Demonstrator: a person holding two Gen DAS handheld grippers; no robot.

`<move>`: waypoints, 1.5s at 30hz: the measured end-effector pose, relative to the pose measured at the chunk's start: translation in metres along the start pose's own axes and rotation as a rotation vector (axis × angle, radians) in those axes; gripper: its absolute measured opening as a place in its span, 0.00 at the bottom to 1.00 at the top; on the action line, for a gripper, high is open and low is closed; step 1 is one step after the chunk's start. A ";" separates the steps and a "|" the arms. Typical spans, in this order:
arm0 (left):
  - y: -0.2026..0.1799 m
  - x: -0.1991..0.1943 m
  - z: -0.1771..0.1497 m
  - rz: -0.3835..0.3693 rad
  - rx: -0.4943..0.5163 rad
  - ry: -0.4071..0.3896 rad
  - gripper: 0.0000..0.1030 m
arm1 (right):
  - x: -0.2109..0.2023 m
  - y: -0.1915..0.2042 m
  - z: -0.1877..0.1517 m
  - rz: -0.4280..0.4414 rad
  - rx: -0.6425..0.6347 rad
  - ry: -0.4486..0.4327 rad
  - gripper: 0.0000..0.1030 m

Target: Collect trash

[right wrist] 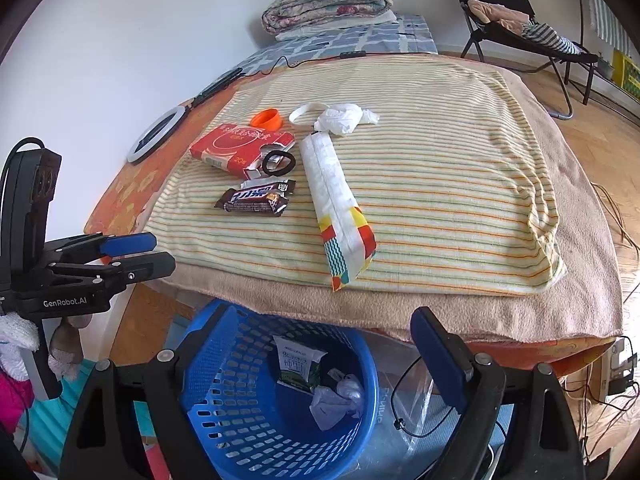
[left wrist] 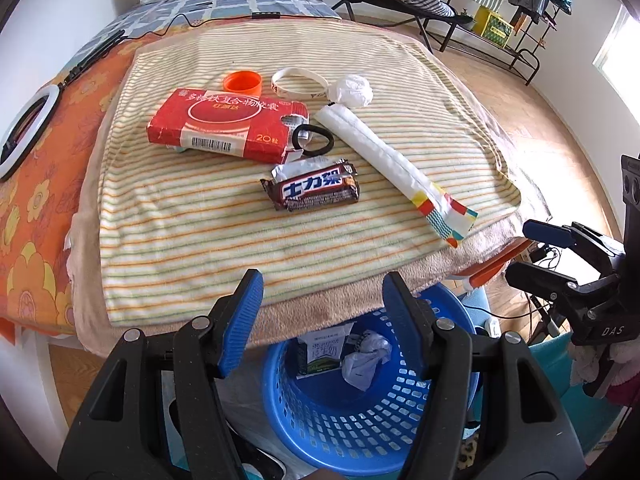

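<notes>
Both grippers – left gripper (left wrist: 320,320), right gripper (right wrist: 332,354) – are hanging spread, empty; candy wrapper (left wrist: 314,190) is lying crosswise, frame centre (left nearer).

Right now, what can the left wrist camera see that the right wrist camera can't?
Only the left view shows the clothes rack, the window and the right hand-held gripper, open. Only the right view shows the left hand-held gripper, open, and the plastic bag beside the basket. Both show the red box, candy bar, orange cap, long wrapper, tissue and blue basket holding trash.
</notes>
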State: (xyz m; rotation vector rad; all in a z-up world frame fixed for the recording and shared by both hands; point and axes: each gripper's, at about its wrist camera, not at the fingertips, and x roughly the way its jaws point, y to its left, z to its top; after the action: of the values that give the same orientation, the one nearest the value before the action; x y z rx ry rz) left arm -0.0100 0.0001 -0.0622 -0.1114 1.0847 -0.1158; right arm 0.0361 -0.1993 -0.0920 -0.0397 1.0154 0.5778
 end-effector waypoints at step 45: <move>0.029 0.087 0.062 -0.007 -0.134 0.068 0.04 | 0.113 -0.002 0.069 -0.147 -0.155 0.099 0.68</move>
State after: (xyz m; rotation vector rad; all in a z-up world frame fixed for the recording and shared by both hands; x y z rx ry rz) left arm 0.0866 0.0174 -0.1141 -0.2329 1.1593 -0.0539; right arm 0.1356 -0.1310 -0.1467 -0.2806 1.0525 0.5229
